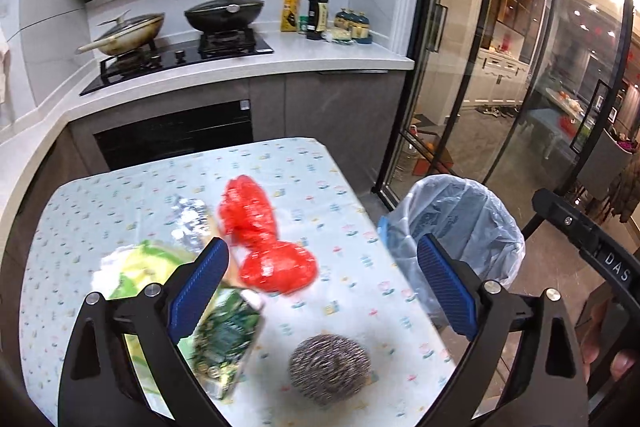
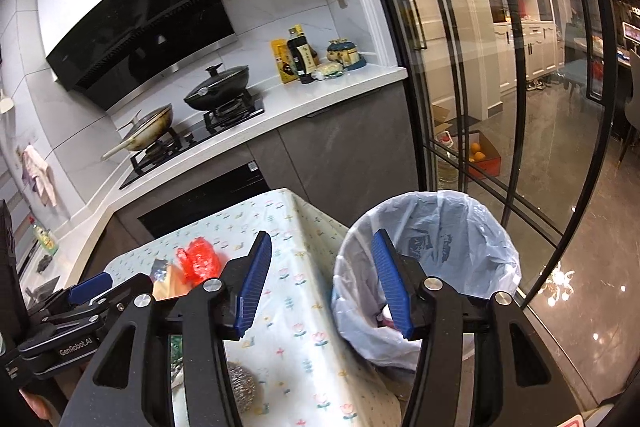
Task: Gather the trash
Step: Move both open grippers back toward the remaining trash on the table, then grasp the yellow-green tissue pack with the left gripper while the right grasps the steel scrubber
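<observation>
A crumpled red plastic bag (image 1: 264,239) lies mid-table on the flowered cloth (image 1: 100,203). Left of it are foil (image 1: 192,223), a yellow-green wrapper (image 1: 132,267) and a green printed packet (image 1: 228,339). A steel wool ball (image 1: 330,371) sits near the front edge. My left gripper (image 1: 322,241) hangs open above the table with nothing in it. My right gripper (image 2: 320,235) is open and holds nothing, over the table's right edge beside the lined trash bin (image 2: 440,247). Something pinkish lies at the bottom of the bin. The red bag (image 2: 200,261) and steel wool (image 2: 242,385) also show here.
The bin (image 1: 468,227) stands on the floor at the table's right side. Behind the table runs a counter (image 1: 320,55) with a hob, two lidded pans and bottles. Glass sliding doors (image 1: 460,67) close off the right. A hand (image 1: 608,351) holds the other gripper at the right edge.
</observation>
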### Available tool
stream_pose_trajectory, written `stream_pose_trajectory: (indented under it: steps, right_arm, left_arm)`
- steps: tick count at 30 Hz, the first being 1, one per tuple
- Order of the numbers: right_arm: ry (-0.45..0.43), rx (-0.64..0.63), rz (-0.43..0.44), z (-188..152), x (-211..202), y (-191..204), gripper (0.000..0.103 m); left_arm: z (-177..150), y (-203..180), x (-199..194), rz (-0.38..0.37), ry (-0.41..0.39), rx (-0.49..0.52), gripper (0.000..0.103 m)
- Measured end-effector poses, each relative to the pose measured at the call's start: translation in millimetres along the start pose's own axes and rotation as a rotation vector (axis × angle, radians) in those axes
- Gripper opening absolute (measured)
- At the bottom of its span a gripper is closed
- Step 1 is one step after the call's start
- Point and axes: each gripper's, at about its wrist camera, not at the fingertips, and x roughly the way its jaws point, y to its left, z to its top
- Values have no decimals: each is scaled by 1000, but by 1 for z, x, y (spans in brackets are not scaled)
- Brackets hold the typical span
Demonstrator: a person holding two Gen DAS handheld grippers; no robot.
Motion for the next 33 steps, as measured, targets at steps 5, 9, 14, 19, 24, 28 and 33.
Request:
stream_pose_trajectory:
  steps: [5, 9, 14, 19, 24, 28, 33]
  right_arm:
    - [20, -27, 26, -13, -7, 24, 52]
    - [35, -48, 44, -24, -9, 45, 52]
    - [56, -72, 58, -36, -10, 67, 54]
    - [90, -94, 64, -50, -5, 85, 59]
    - [141, -109, 53, -72, 7, 97, 64]
    - [204, -117, 42, -94, 22, 105, 66]
    - [259, -131, 34, -115, 39, 112, 67]
  left_arm:
    - [-11, 35, -19, 47, -6, -27, 91]
    - [-20, 57, -30, 73, -6, -43, 92]
    - [-35, 87, -39, 104, 3, -72, 92]
    - [-50, 118, -42, 137, 24, -111, 92]
    - [-66, 147, -42, 158, 60, -147, 92]
    - [-78, 159, -40, 187, 80, -145, 93]
    - [-90, 166, -36, 189, 107, -142, 93]
